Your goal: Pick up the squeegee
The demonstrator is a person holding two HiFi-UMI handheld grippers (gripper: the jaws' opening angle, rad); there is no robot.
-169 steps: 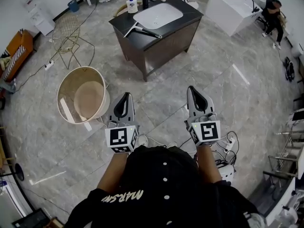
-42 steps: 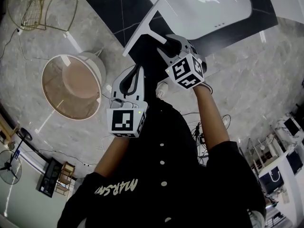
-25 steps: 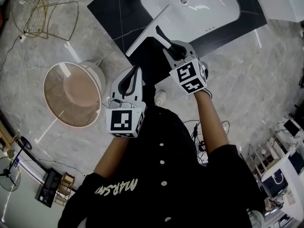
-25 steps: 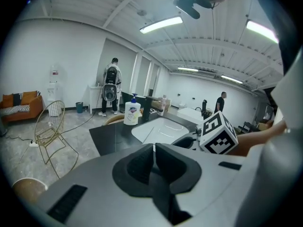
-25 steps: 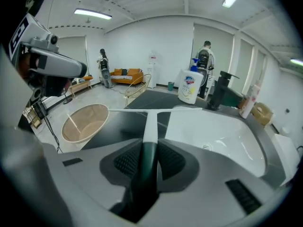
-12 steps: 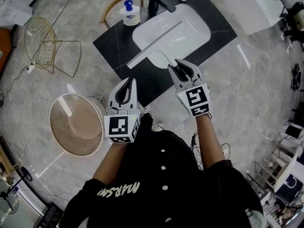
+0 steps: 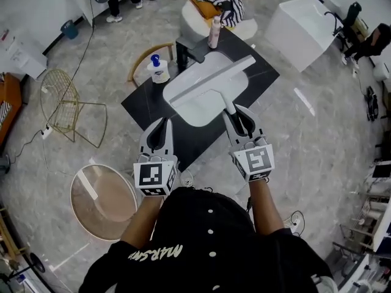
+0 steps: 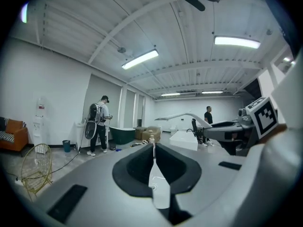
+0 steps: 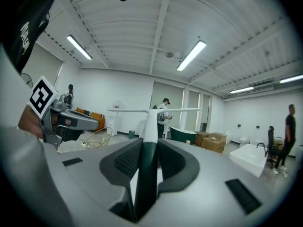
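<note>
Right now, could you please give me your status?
Right gripper shut on squeegee handle, held over the sink. Left gripper shut, empty. Nothing in the way.

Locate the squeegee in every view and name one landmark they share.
Head view: upper centre, the squeegee blade over the sink, handle in the right gripper.
Left gripper view: right of centre, pale blade in the air.
Right gripper view: dead centre, handle between the jaws.
Shared landmark: the gold wire chair.

Right gripper (image 7: 239, 113) clamps the squeegee (image 7: 209, 81) by its handle over the sink (image 7: 190, 110); left gripper (image 7: 161, 123) alongside, empty.
</note>
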